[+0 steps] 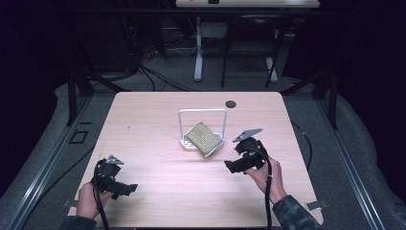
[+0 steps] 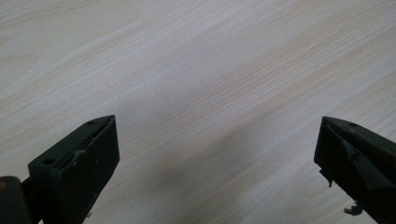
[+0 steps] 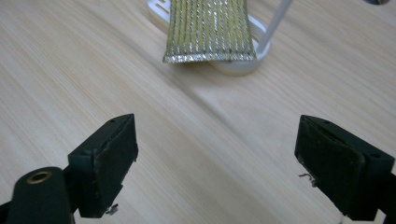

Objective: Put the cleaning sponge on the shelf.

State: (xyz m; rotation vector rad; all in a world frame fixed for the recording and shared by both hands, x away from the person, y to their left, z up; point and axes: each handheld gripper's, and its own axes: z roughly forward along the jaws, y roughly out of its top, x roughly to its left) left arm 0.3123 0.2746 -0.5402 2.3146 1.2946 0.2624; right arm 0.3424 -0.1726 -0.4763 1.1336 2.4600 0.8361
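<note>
A glittery gold-green sponge (image 1: 204,137) lies tilted on a small white wire rack (image 1: 201,112) in the middle of the wooden table (image 1: 143,124). In the right gripper view the sponge (image 3: 210,30) and rack base (image 3: 238,67) sit ahead of the jaws, a short way off. My right gripper (image 1: 229,165) hovers to the right of and nearer than the rack, open, with nothing between its jaws (image 3: 215,163). My left gripper (image 1: 131,189) rests at the table's near left, open over bare wood (image 2: 217,158).
A dark round cable hole (image 1: 231,104) is set in the table behind the rack. Beyond the far edge are desk legs and cables on the floor. Metal rails run along both sides of the table.
</note>
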